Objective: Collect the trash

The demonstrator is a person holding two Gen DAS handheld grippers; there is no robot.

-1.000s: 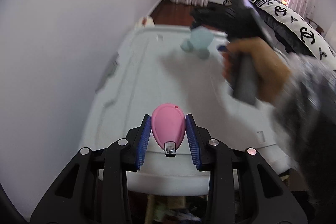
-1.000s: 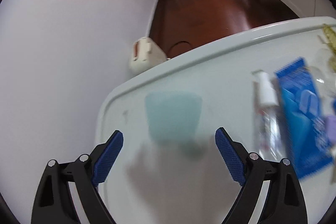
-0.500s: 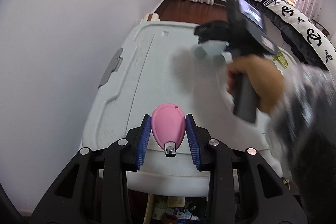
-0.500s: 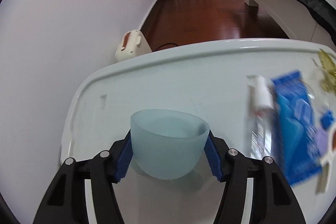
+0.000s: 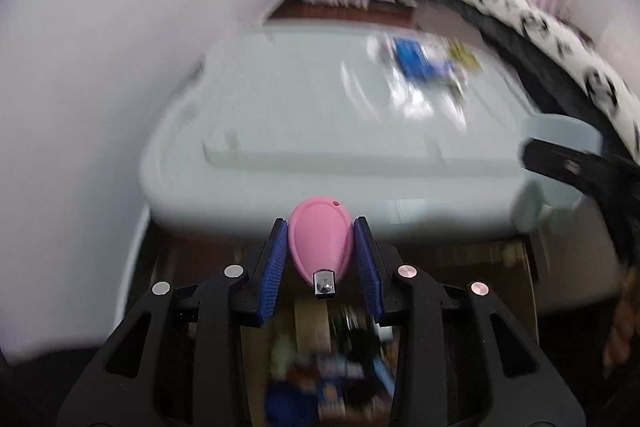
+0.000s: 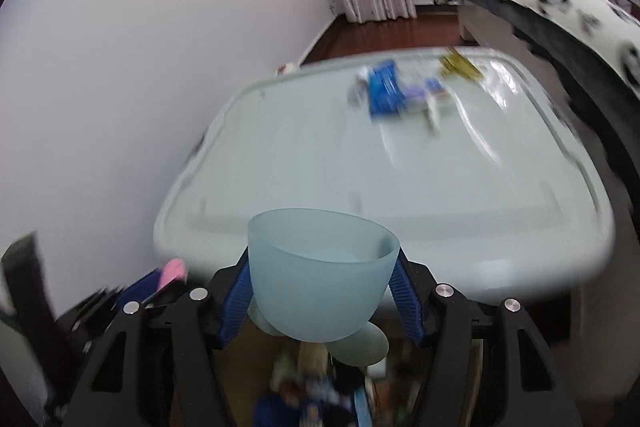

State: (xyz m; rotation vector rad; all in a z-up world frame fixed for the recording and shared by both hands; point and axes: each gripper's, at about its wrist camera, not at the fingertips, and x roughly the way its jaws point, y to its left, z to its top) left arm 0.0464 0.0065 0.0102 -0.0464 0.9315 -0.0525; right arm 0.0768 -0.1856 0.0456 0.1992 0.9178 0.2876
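Carrying step: the left gripper (image 5: 320,259) is clenched on a pink clipper (image 5: 321,242) and the right gripper (image 6: 320,299) grasps a pale blue cup (image 6: 318,279), both held off the counter's (image 6: 280,155) near edge, above a blurred bin of litter (image 6: 316,395). Next, I judge, release both over it; wrappers (image 6: 386,93) wait near the far edge

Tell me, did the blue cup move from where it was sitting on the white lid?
Yes. The blue cup has left the far end of the white lid. Pinched in the right gripper, it is now at the lid's near edge.
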